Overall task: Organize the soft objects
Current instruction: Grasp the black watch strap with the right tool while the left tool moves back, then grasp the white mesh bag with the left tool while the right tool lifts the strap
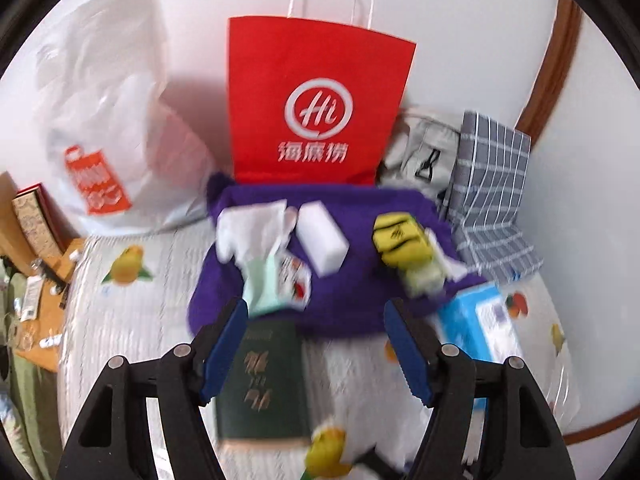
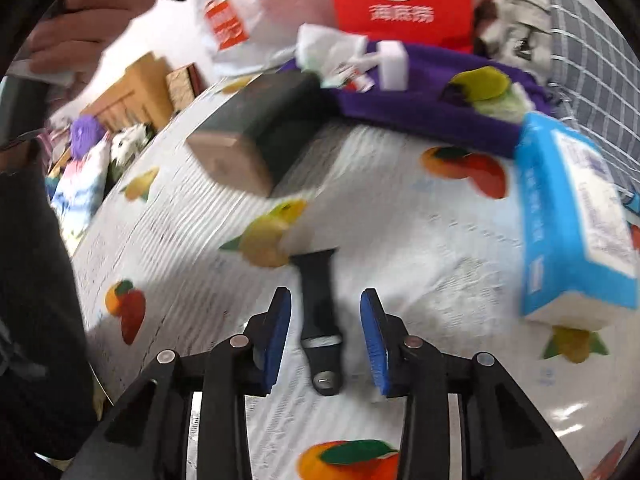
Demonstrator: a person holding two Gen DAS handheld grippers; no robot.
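A purple cloth (image 1: 340,292) lies on the fruit-print tablecloth (image 1: 140,312) in front of a red paper bag (image 1: 320,100). On it rest a white sponge block (image 1: 322,240), a torn white wipes pack (image 1: 260,256) and a yellow-green item (image 1: 400,248). My left gripper (image 1: 318,306) hovers open above the cloth's near edge, with a dark green book (image 1: 264,380) below its left finger. My right gripper (image 2: 326,296) is open over the tablecloth (image 2: 420,240). A black strap (image 2: 320,320) lies between its fingers with a gap on each side. The purple cloth (image 2: 420,108) is farther back.
A blue tissue box (image 2: 572,216) stands at the right, also in the left wrist view as the tissue box (image 1: 480,320). A white plastic bag (image 1: 108,120), a grey bag (image 1: 424,152) and a checked grey cloth (image 1: 492,184) line the back. A hand (image 2: 92,8) holds the left gripper at top left.
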